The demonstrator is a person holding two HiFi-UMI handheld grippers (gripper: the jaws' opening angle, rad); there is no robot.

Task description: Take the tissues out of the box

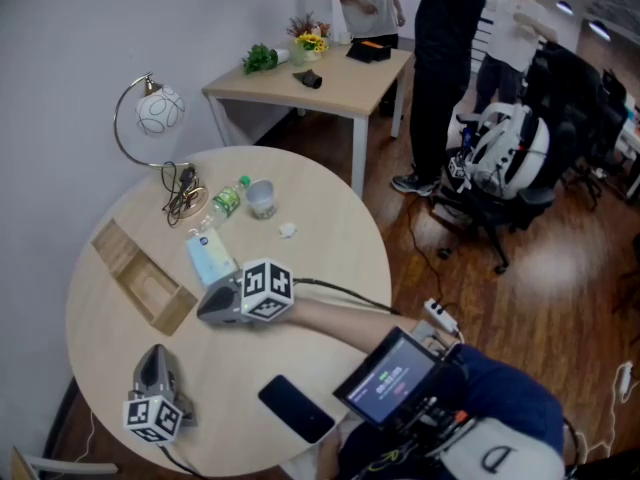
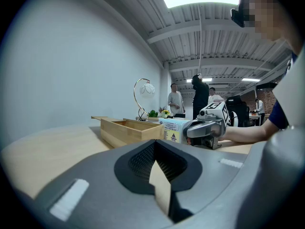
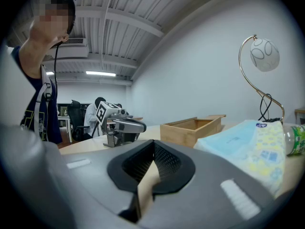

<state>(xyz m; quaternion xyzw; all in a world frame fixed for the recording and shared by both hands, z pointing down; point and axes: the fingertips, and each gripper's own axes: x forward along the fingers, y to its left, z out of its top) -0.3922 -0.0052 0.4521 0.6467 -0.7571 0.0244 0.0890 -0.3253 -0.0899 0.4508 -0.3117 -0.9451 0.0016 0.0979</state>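
An open wooden box point(image 1: 148, 288) lies on the left of the round table point(image 1: 330, 258), with nothing in it that I can see. A light blue tissue pack point(image 1: 210, 259) lies on the table just right of the box. My right gripper point(image 1: 207, 309) rests beside the pack's near end, shut and holding nothing. It points toward the box point(image 3: 193, 128), with the pack point(image 3: 252, 149) to its right. My left gripper point(image 1: 155, 356) sits near the table's front-left edge, shut and holding nothing. It faces the box point(image 2: 128, 130), the pack point(image 2: 174, 129) and the right gripper point(image 2: 205, 130).
A black phone point(image 1: 297, 408) lies near the front edge. Behind the pack stand a lying bottle point(image 1: 228, 200), a clear cup point(image 1: 262, 198), a crumpled white scrap point(image 1: 288, 230) and a lamp point(image 1: 150, 118) with its cable. People stand by a far table point(image 1: 320, 88).
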